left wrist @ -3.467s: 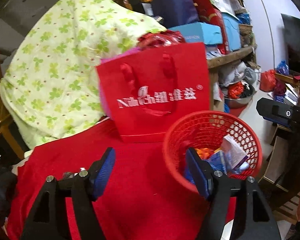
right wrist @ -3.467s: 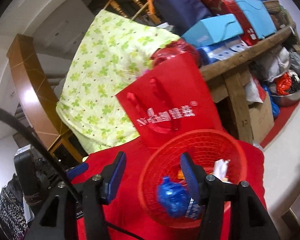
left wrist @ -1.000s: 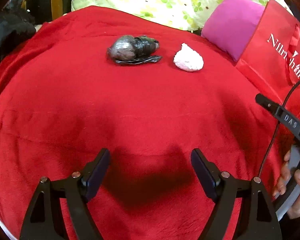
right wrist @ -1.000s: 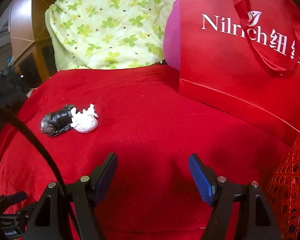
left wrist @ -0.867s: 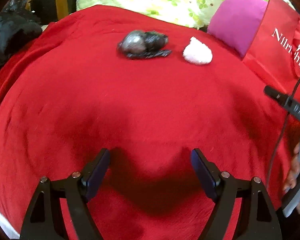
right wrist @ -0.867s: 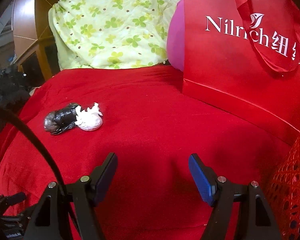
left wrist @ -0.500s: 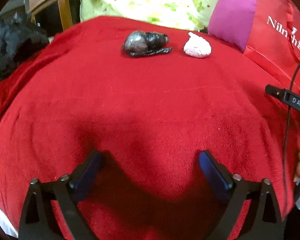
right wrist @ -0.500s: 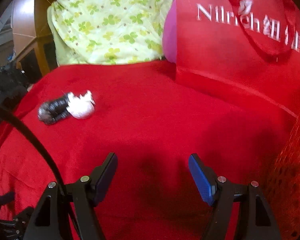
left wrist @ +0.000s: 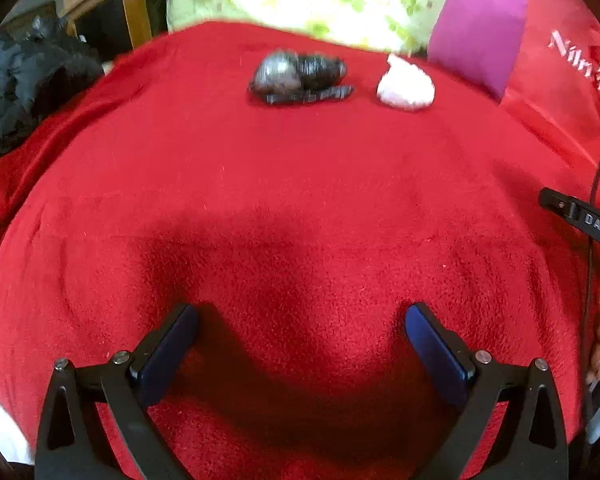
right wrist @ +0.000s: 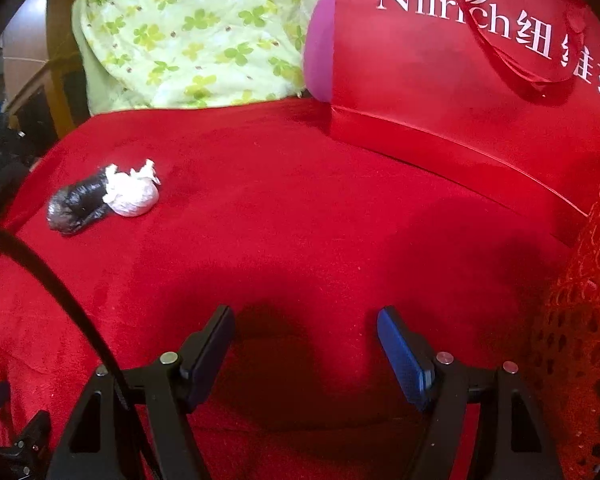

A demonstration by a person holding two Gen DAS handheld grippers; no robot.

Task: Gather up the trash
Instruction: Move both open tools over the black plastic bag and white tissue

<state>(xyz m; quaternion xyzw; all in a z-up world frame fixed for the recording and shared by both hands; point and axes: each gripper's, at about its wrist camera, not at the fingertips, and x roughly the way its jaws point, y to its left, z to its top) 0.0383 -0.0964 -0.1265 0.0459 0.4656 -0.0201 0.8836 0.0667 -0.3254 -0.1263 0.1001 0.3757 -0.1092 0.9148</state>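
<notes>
A crumpled black plastic bag and a white tissue wad lie side by side on the far part of a red blanket. They also show in the right wrist view, the black bag touching the white wad at the left. My left gripper is open and empty, low over the blanket, well short of both. My right gripper is open and empty too, to the right of them. A red mesh basket stands at the right edge.
A red paper shopping bag stands at the back right, with a magenta cushion beside it. A green clover-print quilt lies behind the blanket. Dark clothing and a wooden frame are at the left.
Both grippers left the red basket and swung down over the blanket. In the last second the left gripper dipped lower and opened a little wider; the right has shifted only slightly.
</notes>
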